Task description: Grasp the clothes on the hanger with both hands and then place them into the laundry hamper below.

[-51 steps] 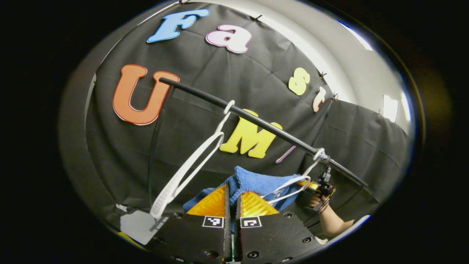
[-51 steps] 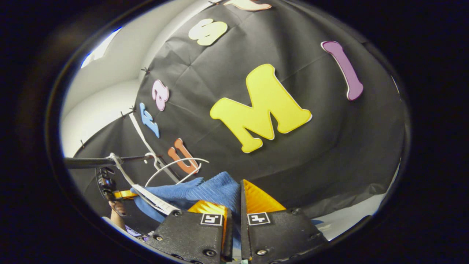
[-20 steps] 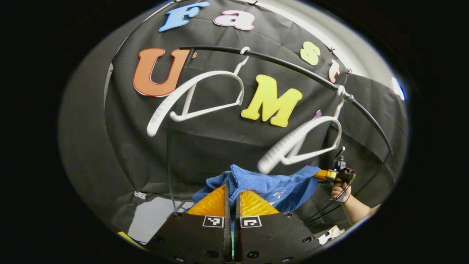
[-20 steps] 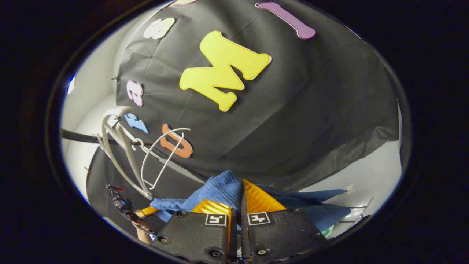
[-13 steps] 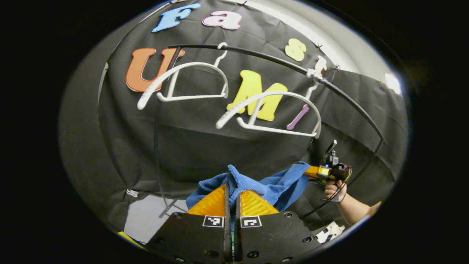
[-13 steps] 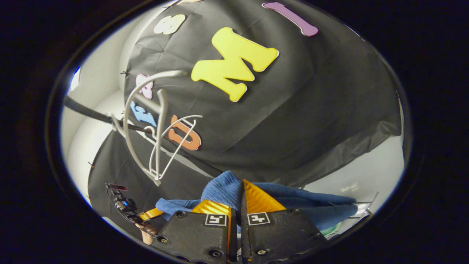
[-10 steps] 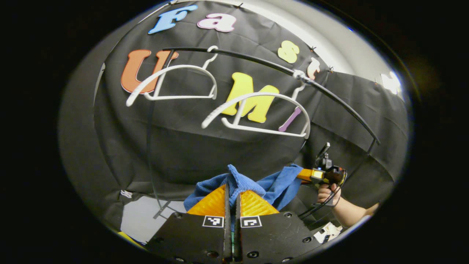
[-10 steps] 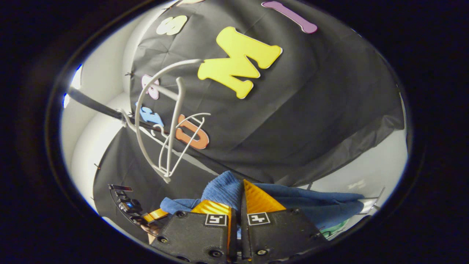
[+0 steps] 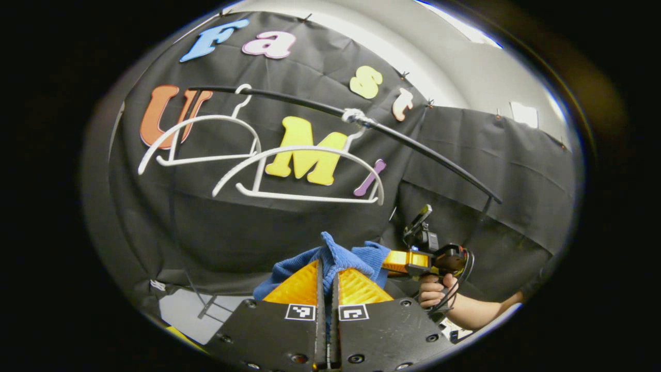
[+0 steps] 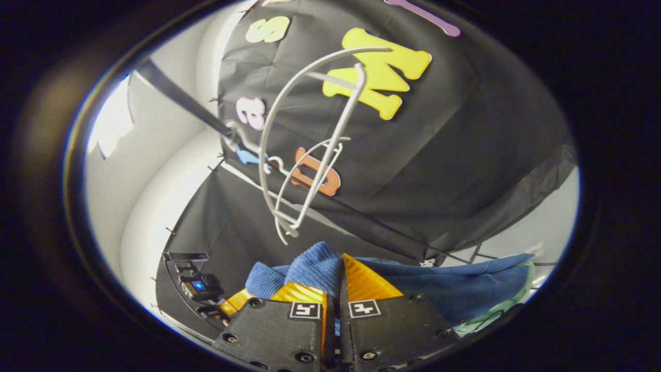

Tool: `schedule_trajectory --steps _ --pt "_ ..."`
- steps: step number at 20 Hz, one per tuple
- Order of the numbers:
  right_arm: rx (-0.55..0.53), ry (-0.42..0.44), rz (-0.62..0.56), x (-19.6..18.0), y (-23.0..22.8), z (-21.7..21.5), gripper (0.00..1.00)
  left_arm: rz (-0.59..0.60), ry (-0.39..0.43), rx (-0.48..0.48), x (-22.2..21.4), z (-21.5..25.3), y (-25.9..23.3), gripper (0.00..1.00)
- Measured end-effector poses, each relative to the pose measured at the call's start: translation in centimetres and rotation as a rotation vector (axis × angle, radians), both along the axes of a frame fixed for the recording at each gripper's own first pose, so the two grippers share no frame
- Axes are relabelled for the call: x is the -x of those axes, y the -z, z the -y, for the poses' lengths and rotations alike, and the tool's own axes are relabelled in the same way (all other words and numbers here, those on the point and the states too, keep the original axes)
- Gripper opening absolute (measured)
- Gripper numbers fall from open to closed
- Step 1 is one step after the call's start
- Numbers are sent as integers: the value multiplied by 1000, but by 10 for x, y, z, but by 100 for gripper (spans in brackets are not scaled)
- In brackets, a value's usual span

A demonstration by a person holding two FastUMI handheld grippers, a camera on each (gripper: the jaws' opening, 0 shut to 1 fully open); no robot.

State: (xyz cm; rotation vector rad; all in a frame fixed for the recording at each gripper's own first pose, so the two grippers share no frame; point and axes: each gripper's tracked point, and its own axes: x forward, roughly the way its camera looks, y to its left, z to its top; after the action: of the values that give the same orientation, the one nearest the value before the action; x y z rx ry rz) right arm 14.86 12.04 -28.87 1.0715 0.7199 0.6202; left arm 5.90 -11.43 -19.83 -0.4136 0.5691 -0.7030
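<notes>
**Garment freed from the hanger, hamper drop unresolved**

Since the earlier frames the blue garment (image 9: 335,256) has been drawn clear of the nearer white hanger (image 9: 304,173), which has swung back to hang bare from the black rail (image 9: 413,147) beside the second bare hanger (image 9: 201,142); both grippers have been lowered and brought closer together, so the rail is now seen well above them.

The garment is held off the rack, slung between the two grippers; the left gripper (image 9: 326,279) is closed on a bunched fold of it, and the right gripper (image 10: 335,281) is likewise clamped on the cloth, a loose blue tail trailing to one side in the right gripper view.

The hamper cannot be made out, so its position is judged unknown; if the grippers are opened unevenly, or before the cloth is centred over it, the trailing tail could be draped over the rim or dropped outside; a small pinch of thick knit could also slip early.
</notes>
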Motion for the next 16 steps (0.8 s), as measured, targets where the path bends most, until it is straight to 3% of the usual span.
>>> schedule_trajectory --steps 4,16 --pt "9 -8 21 8 -1 -2 7 25 10 -7 5 15 3 3" --pt "114 5 -293 31 162 3 7 -229 52 -211 30 31 151 3"
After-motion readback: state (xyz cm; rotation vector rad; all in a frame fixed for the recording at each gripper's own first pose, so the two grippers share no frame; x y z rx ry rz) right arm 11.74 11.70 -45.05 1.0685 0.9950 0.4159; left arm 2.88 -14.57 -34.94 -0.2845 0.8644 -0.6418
